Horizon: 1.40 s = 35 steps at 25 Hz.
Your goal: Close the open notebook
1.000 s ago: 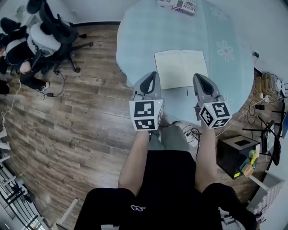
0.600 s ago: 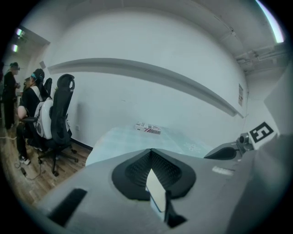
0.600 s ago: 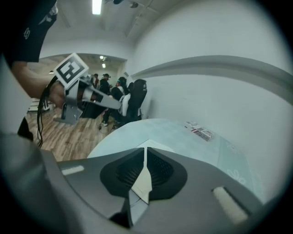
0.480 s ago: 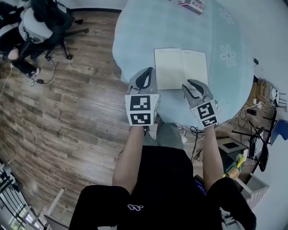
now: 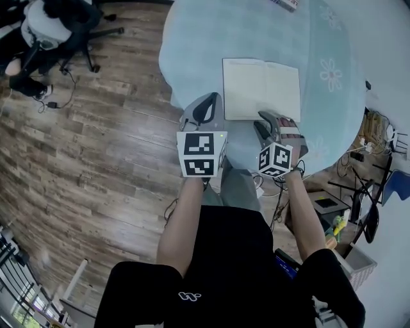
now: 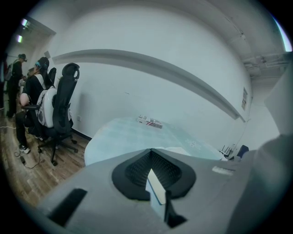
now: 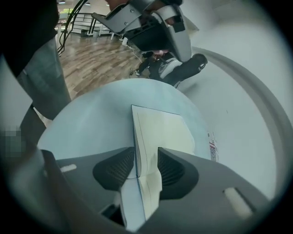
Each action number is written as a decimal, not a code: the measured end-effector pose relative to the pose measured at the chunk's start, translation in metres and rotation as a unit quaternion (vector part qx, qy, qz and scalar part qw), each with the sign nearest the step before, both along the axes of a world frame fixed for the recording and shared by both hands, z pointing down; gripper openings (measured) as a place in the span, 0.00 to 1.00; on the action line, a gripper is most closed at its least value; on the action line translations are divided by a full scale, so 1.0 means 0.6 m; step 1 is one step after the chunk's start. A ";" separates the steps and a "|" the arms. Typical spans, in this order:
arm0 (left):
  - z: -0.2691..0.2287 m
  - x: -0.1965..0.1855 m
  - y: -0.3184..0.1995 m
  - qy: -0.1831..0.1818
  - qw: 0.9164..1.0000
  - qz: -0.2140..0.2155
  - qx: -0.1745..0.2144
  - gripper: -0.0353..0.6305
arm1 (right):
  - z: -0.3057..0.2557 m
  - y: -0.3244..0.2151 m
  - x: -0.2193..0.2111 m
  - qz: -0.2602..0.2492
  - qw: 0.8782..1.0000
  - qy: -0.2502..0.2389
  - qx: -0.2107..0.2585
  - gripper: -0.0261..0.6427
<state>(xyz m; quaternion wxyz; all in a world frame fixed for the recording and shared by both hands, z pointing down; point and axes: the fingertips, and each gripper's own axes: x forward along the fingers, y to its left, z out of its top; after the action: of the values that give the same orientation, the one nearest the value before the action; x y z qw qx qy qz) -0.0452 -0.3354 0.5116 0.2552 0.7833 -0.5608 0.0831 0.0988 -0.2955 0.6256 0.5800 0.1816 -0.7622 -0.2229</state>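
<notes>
The open notebook (image 5: pixel 261 90) lies flat, cream pages up, on the round pale-blue table (image 5: pixel 192 45). My right gripper (image 5: pixel 266 123) is rolled onto its side at the notebook's near edge, by the right page. Its jaws are opening. In the right gripper view the notebook (image 7: pixel 160 130) runs into the gap of the right gripper (image 7: pixel 146 153), and neither pad presses on it. My left gripper (image 5: pixel 205 106) hovers at the table's near rim, left of the notebook and apart from it. The left gripper (image 6: pixel 151 153) has its pads together, with nothing held.
A printed box (image 5: pixel 285 4) sits at the table's far edge. Office chairs with seated people (image 5: pixel 45 25) stand on the wooden floor at the far left. Cables and small clutter (image 5: pixel 378 128) lie on the floor to the right of the table.
Both grippers have sunk toward the table. The right one dropped further, rolled onto its side, and its jaws went from shut to wide apart at the notebook's near edge.
</notes>
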 end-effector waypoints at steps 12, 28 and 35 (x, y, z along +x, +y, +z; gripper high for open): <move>0.007 -0.019 0.024 -0.001 1.000 -0.004 -0.003 0.06 | 0.023 0.002 -0.007 -0.012 0.998 0.046 0.045 0.22; 0.001 0.021 0.017 0.001 1.000 0.027 0.002 0.06 | 0.006 0.002 -0.002 0.117 0.986 -0.121 -0.013 0.14; -0.010 0.046 0.014 0.001 0.999 0.045 0.010 0.06 | -0.018 0.001 0.015 0.238 0.925 -0.289 -0.059 0.13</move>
<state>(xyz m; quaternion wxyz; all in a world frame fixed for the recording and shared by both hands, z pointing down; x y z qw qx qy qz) -0.0178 -0.3271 0.5056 0.2439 0.8105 -0.5253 0.0876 0.1076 -0.2952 0.6148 0.3802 0.3793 -0.8430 0.0290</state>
